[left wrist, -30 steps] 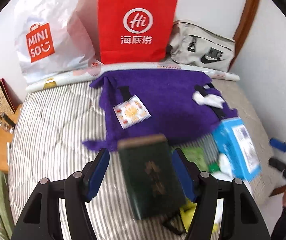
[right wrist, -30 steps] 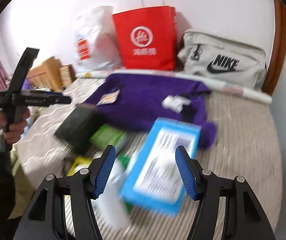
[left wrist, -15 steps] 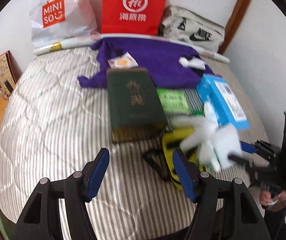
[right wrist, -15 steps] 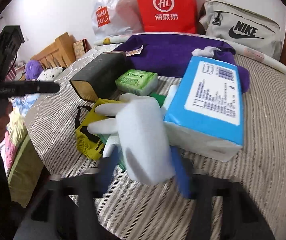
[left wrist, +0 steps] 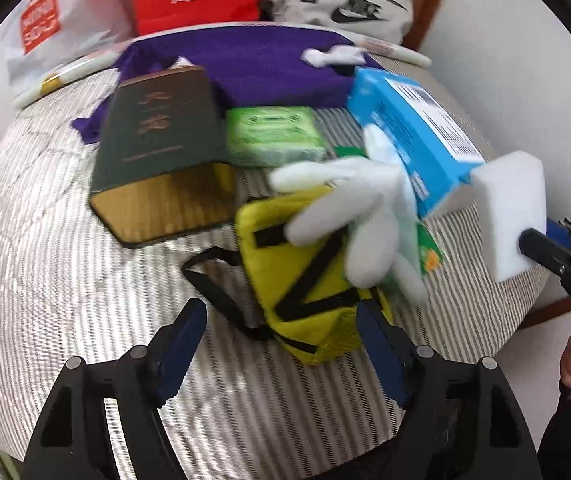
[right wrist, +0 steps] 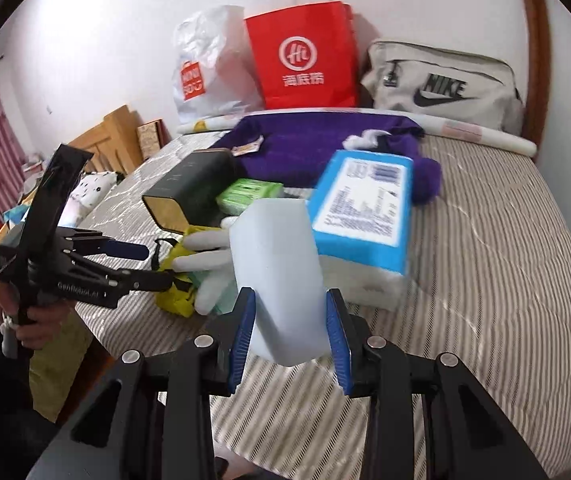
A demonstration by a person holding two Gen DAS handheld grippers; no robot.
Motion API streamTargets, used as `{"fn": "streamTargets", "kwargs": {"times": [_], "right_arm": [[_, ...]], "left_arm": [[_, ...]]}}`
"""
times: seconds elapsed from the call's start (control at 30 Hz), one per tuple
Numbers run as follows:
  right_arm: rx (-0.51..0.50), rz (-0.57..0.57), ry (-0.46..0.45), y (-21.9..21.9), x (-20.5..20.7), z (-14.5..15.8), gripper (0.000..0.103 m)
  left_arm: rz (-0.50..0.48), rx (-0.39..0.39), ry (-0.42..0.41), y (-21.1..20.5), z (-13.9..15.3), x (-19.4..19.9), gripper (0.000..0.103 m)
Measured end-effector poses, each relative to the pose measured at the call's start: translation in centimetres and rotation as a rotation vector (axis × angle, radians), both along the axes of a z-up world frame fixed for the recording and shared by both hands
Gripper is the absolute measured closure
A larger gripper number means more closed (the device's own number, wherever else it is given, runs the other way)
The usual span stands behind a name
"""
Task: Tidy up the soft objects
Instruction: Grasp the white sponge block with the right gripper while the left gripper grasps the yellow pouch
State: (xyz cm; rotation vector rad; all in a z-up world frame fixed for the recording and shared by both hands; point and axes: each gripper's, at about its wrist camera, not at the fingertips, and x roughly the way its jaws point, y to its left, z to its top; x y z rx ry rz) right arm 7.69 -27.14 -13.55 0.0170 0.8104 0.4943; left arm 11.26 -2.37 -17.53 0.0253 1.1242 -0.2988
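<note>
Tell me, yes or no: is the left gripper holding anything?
No, the left gripper is open, its fingers apart above the yellow bag.

Red paper bag [right wrist: 301,64], dark green book [left wrist: 157,128], striped mattress [right wrist: 505,280].

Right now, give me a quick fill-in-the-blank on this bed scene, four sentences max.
1. The right gripper holds a white ____ block.
2. The white fabric glove lies partly on a ____ strapped pouch.
3. The left gripper is ____, holding nothing.
4. The grey bag by the wall reads ____.

Missing: sponge; yellow; open; NIKE
</note>
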Motion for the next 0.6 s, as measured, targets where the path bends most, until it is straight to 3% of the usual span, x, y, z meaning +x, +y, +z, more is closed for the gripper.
{"fn": "streamTargets", "kwargs": {"times": [0.27,0.4,0.47,0.53,0.57,0.6], "right_arm": [[-0.002,-0.007,0.024,-0.5,-0.2,-1.1,0.067],[0.004,-0.002,0.026,-0.5,-0.3,-1.2,0.067],[0.008,-0.002,0.03,-0.5,-0.2,-1.2,0.067],[0.007,-0.002,0.031,-0.5,-0.3,-1.2,0.067],[0.006,-0.001,0.03,-0.5,-0.4,-1.2,0.067],[0.006,0.001,0.03,-0.5,-0.4,-1.2,0.067]], "left_arm": [[-0.003,0.013,0.056,-2.5,-1.2,0.4,0.021],[0.006,0.091,0.052,-4.2,-2.2,0.6,0.017],[0.009,0.084,0.035,-4.2,-2.1,0.5,0.017],[0.017,0.045,0.034,-3.3,-1.5,0.2,0.029],[0.02,0.04,0.035,-2.8,-1.2,0.0,0.045],[0.028,0.041,0.035,-2.1,-0.9,-0.3,0.046]]}}
